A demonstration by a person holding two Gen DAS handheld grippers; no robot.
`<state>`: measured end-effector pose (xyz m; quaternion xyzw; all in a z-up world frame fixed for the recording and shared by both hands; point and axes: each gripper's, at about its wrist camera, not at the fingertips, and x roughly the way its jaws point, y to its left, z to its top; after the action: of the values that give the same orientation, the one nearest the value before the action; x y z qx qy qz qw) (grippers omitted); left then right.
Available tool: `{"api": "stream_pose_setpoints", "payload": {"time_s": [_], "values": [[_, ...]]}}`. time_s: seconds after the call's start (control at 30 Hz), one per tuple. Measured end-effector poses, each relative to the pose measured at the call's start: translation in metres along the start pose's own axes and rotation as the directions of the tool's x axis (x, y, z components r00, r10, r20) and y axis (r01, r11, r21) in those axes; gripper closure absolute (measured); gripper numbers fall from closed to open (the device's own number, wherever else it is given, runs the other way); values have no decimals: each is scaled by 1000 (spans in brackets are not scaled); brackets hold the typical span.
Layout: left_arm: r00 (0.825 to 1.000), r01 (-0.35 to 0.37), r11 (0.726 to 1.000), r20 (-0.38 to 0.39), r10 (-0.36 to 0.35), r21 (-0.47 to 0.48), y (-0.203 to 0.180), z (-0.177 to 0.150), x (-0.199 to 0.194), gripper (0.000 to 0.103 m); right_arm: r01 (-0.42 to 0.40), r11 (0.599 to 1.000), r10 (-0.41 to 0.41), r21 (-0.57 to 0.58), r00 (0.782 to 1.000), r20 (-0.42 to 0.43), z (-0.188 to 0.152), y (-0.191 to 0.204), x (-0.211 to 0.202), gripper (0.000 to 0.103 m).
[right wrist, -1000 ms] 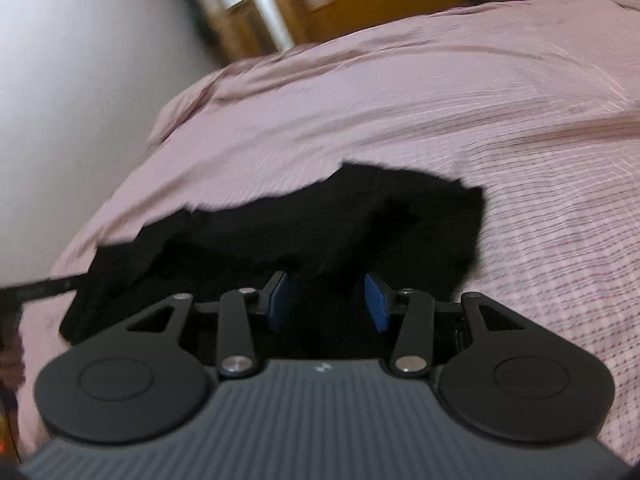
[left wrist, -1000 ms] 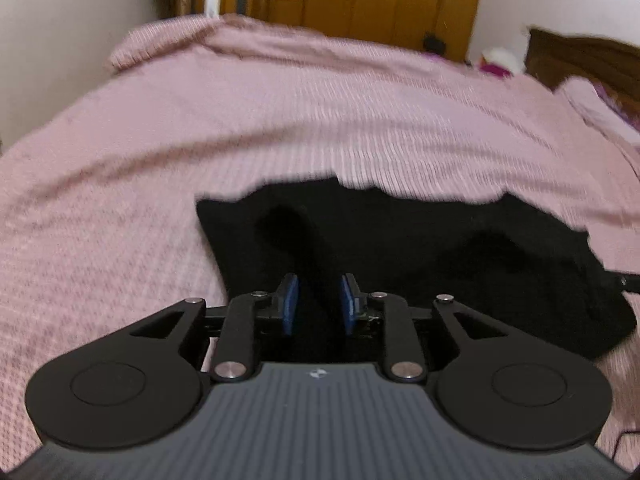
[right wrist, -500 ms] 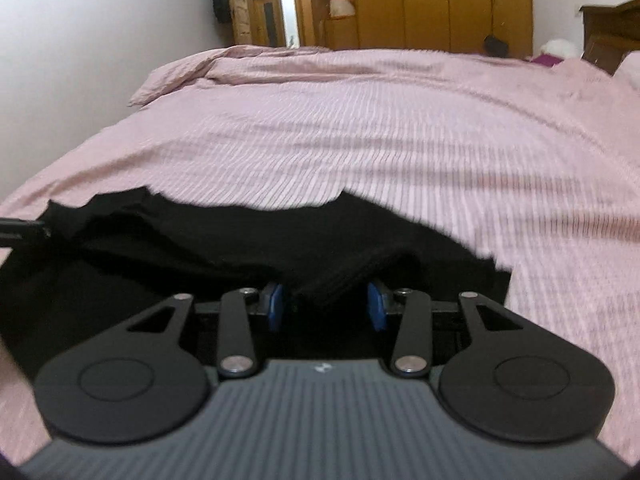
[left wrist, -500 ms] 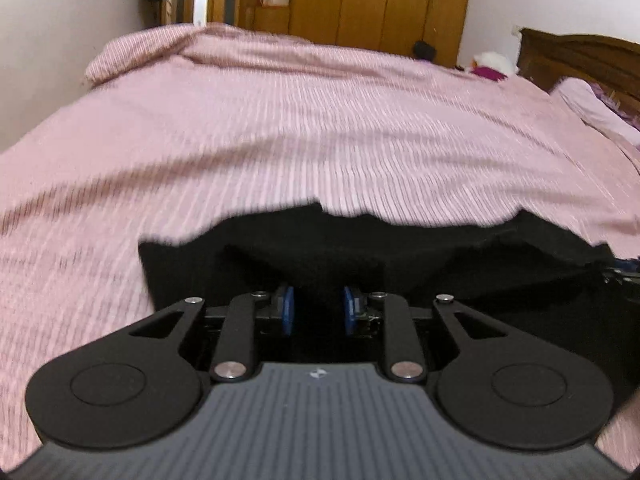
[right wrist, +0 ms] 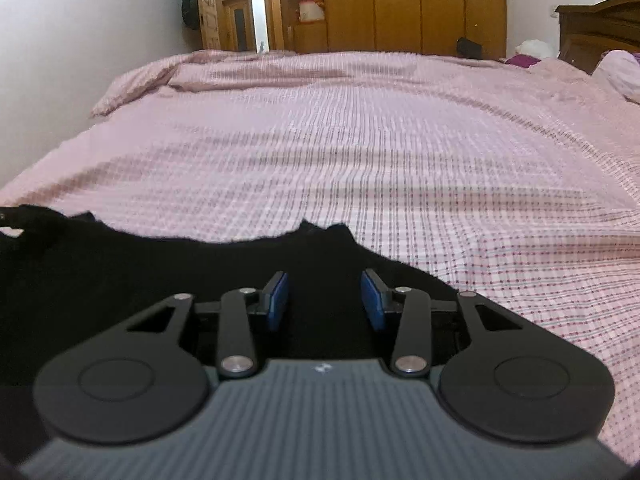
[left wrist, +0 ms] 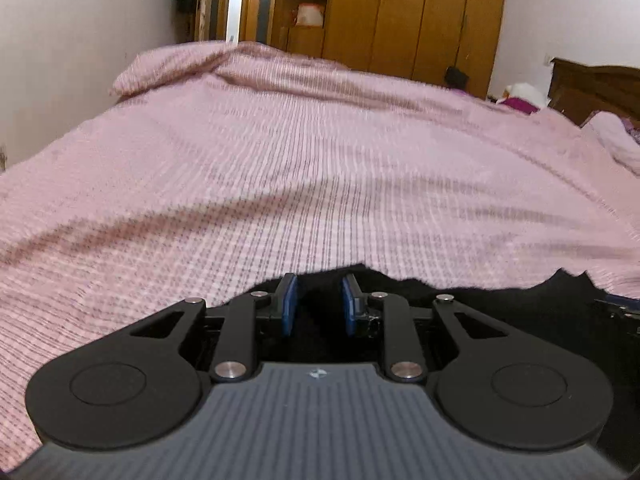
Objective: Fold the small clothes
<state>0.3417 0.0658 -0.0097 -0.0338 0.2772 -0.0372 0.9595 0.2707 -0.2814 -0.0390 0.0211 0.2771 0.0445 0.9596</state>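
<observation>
I am counting one black garment (left wrist: 500, 300), lying at six o'clock in both my views. I am looking over one pink checked bedspread (left wrist: 320, 168) that is filling the middle. I am seeing one wooden wardrobe (left wrist: 400, 12) at twelve o'clock, one dark headboard (left wrist: 592, 84) at two o'clock and one pillow (right wrist: 620, 72) just below it. I am working with two grippers, the left gripper (left wrist: 318, 310) and the right gripper (right wrist: 326, 300), each showing two blue pads.
</observation>
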Motion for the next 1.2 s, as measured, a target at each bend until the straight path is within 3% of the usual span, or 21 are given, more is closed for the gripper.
{"api": "stream_pose_setpoints", "payload": {"time_s": [0.1, 0.2, 0.37, 0.5, 0.63, 0.9, 1.2], "values": [[1000, 1, 1000, 27, -1, -6, 0, 6, -15, 75, -15, 1000, 15, 3, 998, 54, 2, 4, -19, 59], [999, -46, 999, 26, 46, -8, -2, 12, -24, 75, -47, 998, 45, 34, 996, 75, 3, 4, -31, 59], [999, 36, 999, 4, -36, -1, -9, 12, -34, 75, -101, 995, 100, 20, 993, 59, 2, 9, -35, 59], [996, 67, 998, -63, -67, 6, -16, -3, -20, 75, -74, 996, 74, 41, 997, 16, -1, 6, -16, 59], [991, 15, 1000, -133, -13, 20, -13, -23, 13, 75, -41, 997, 42, 58, 999, -24, -12, -2, 6, 60], [993, 2, 999, -119, 1, 32, -9, -29, 35, 75, -55, 992, 57, 112, 998, -14, -13, -11, 23, 60], [989, -21, 998, -143, 28, 52, -13, -23, -14, 75, -82, 969, 75, 233, 996, 38, -9, -34, -39, 59]]}}
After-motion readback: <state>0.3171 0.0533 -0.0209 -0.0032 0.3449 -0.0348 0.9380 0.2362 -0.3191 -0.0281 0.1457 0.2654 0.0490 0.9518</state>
